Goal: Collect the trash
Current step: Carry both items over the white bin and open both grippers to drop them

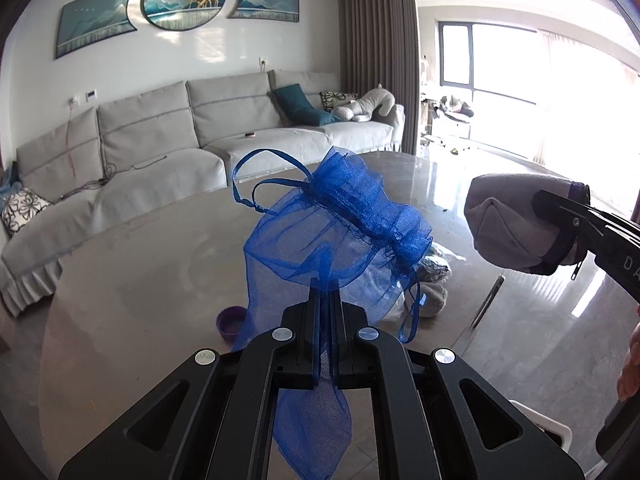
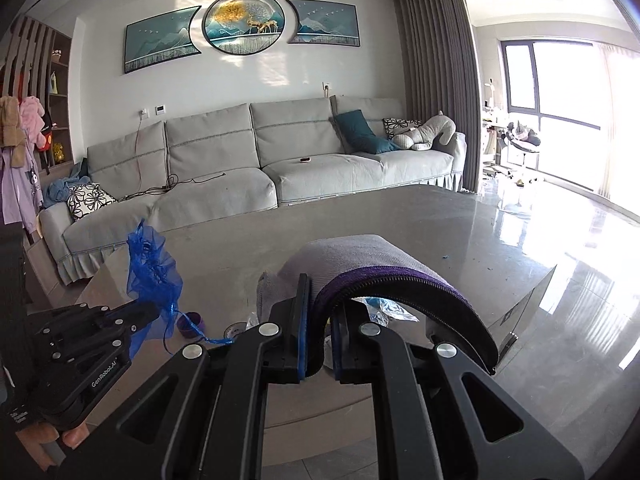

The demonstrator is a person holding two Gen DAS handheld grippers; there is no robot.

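Above the grey table (image 1: 140,280), the left gripper (image 1: 326,292) pinches the blue mesh bag (image 1: 340,220); the right gripper (image 2: 320,312) clamps the grey zip pouch (image 2: 360,256). The thin mesh may slip free under tugging.

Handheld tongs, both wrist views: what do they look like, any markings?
Both tongs, left and right, are matte black plastic with silver round rivets and triangular cutouts in the arms. Right's pads are edged blue. Left's body carries white "GenRobot.AI" lettering. No cables visible.

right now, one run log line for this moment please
left tool: shut on sheer blue drawstring bag | right tool: shut on grey zip pouch | both held above glossy grey table
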